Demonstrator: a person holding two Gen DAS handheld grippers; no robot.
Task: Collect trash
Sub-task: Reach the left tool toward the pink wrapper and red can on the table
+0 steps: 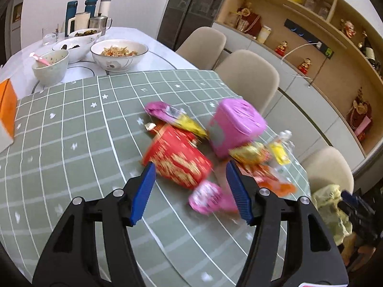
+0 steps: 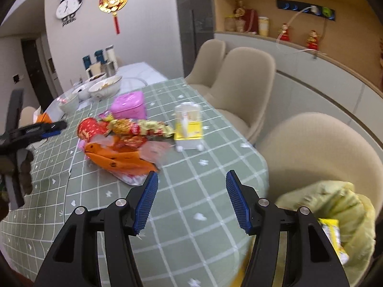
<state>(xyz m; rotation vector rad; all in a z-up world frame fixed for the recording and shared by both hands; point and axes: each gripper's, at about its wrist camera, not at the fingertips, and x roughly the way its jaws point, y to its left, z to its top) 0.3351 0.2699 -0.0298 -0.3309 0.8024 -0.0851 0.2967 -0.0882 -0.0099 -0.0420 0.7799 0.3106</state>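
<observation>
left gripper (image 1: 189, 179) wide open, empty, red cup (image 1: 178, 159) between tips. right gripper (image 2: 191, 191) open, empty. risk: cup on its side rolls, scattering wrappers (image 1: 176, 118).

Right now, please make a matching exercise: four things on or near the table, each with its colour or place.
Things:
1. box
2. cup
3. trash bag
4. big bowl

Descriptions:
A. red with gold print, lying on its side
B. pink, beside the wrappers
C. white, food inside, at the far end
D. pale yellow-green, off the table edge

Pairs: 1-B, 2-A, 3-D, 4-C
</observation>
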